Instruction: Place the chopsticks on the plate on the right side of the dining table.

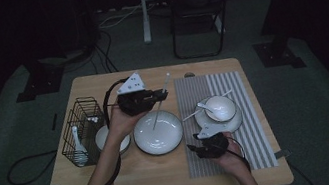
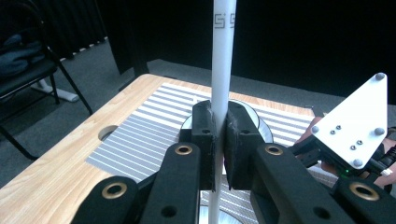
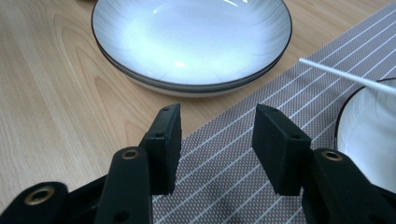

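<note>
Chopstick [image 2: 221, 70] clamped in left tongs [image 2: 220, 135]; right tongs [image 3: 217, 140] empty.

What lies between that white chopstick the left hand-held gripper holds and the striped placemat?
Nothing visible blocks the way. The left hand-held gripper is shut on the white chopstick, which hangs over the big plate beside the striped placemat. On the mat sit a bowl on its plate and the open right hand-held gripper, nearer the person.

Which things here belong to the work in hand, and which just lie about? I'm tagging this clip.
In play:
left claw, shut on the white chopstick
right claw, open over the striped mat
second chopstick

Lying about:
wire basket
large plate
bowl with spoon
</note>
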{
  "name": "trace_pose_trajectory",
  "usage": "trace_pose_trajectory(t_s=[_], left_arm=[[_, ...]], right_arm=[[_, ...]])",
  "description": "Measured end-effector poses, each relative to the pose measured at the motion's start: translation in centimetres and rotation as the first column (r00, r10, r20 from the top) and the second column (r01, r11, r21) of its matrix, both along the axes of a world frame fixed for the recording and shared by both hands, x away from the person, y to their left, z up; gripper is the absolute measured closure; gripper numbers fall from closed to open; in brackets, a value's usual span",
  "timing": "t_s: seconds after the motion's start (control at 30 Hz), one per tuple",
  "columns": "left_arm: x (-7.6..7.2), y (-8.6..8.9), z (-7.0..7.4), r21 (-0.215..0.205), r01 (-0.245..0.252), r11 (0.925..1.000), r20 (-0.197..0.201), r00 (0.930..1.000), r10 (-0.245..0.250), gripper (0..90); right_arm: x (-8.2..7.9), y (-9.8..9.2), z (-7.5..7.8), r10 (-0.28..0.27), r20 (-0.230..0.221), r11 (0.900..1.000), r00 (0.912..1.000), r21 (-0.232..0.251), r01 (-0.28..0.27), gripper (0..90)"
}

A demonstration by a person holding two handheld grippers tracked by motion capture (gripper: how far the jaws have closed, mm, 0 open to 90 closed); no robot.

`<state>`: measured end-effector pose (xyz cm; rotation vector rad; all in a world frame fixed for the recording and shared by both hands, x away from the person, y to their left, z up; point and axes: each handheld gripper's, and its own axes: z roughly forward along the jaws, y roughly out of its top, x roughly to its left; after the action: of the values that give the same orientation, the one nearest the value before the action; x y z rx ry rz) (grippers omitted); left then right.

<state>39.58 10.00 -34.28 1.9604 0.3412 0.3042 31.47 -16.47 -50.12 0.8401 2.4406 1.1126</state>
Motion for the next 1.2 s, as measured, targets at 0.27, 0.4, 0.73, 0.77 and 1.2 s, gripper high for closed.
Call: trace_pose_trajectory(t_s=[0.27, 0.4, 0.73, 0.77, 1.2], left_arm=[[-0.2, -0.6, -0.2, -0.005, 0.012, 0.9999, 0.007, 0.9999, -0.012, 84.6], [-0.5, -0.8, -0.3, -0.018, 0.018, 0.9997, 0.005, 0.9998, -0.018, 84.7], [-1.4, -2.1, -0.4, -0.050, 0.066, 0.9966, 0.011, 0.9978, -0.065, 84.6], [-1.4, -2.5, -0.7, -0.055, 0.086, 0.9948, 0.003, 0.9963, -0.086, 84.6], [-1.4, -3.1, -1.7, -0.119, 0.142, 0.9827, -0.031, 0.9887, -0.147, 84.6]], right_arm=[[0.4, 0.8, 0.7, 0.016, -0.001, 0.999, 0.9999, 0.034, -0.016, 57.2], [0.7, 1.4, 0.9, 0.022, 0.008, 0.999, 0.9997, 0.047, -0.023, 57.7], [1.5, 2.9, 1.8, 0.033, 0.023, 0.993, 0.9992, 0.112, -0.035, 62.2], [1.7, 3.3, 1.9, 0.037, 0.019, 0.991, 0.9991, 0.132, -0.039, 63.7], [2.5, 3.7, 2.2, 0.058, 0.008, 0.964, 0.9983, 0.260, -0.059, 85.2]])
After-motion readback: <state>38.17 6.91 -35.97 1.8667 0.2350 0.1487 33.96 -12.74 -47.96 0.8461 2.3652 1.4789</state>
